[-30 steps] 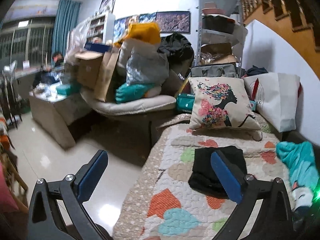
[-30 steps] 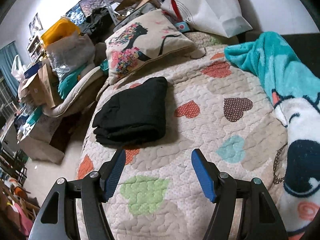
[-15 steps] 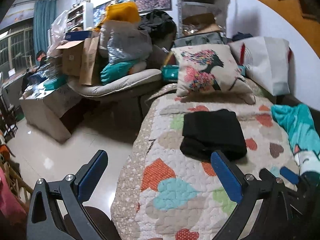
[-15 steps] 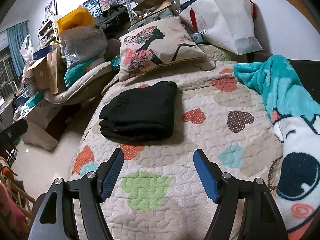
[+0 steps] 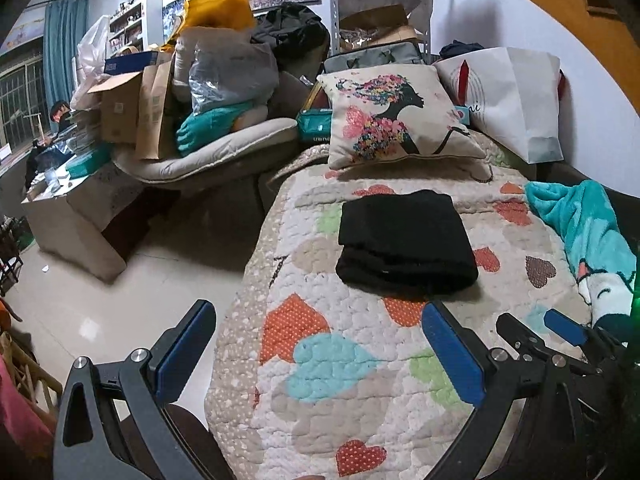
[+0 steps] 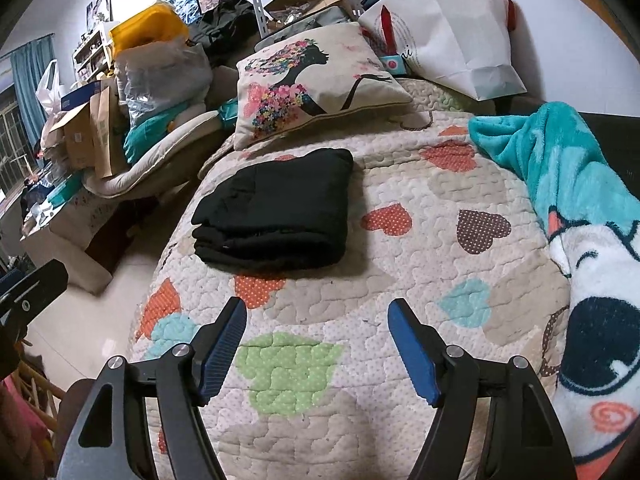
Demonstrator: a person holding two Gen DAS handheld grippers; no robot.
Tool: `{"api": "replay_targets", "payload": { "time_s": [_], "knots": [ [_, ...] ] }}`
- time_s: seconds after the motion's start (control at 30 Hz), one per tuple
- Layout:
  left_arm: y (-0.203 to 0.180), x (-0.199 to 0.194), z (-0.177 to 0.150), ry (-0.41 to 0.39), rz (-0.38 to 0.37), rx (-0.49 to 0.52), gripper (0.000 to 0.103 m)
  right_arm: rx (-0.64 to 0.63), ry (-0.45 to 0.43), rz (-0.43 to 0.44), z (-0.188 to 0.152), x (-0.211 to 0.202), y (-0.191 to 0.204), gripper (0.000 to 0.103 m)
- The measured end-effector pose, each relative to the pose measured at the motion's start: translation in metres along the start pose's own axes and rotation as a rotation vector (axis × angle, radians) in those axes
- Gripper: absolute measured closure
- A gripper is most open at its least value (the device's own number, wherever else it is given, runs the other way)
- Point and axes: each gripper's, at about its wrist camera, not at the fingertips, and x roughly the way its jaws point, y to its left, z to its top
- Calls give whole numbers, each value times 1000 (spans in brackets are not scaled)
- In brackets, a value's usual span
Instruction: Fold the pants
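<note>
Where the pants (image 5: 406, 242) lie, folded into a compact black rectangle, the surface is a quilted heart-print cover (image 5: 332, 364) spread over a bed or couch; the bundle sits flat toward the cover's floor-side edge, with its thick folded edge facing the grippers.

The left gripper (image 5: 316, 350) has its blue-padded jaws set wide apart with nothing between them; it hangs above the near edge of the cover, short of the pants. The right gripper (image 6: 318, 346) also has its jaws wide apart and empty, over a green heart patch, with the pants ahead and to its left.

The left wrist view shows one blue pad and black frame of the right gripper at lower right, just beside the left gripper. It also shows the pale tiled floor (image 5: 120, 304) beside the cover and a person (image 5: 60, 114) seated far off at the left. The right wrist view shows more of the teal cartoon-print blanket (image 6: 576, 208), which lies along the cover's far side, well apart from the pants.

Behind the pants, a cushion (image 5: 394, 114) printed with a floral silhouette leans at the head of the cover, with a white paper bag (image 5: 516, 96) beside it. A padded chair (image 5: 208, 156) piled with bags and cardboard boxes stands past the cover's corner.
</note>
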Motion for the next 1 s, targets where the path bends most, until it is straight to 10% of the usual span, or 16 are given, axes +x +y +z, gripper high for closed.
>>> {"api": "replay_targets", "payload": {
  "time_s": [1.0],
  "knots": [
    [-2,1,-4,30,-55,-14,0,-12,-4,-11,-1,-1,2,22]
  ]
}}
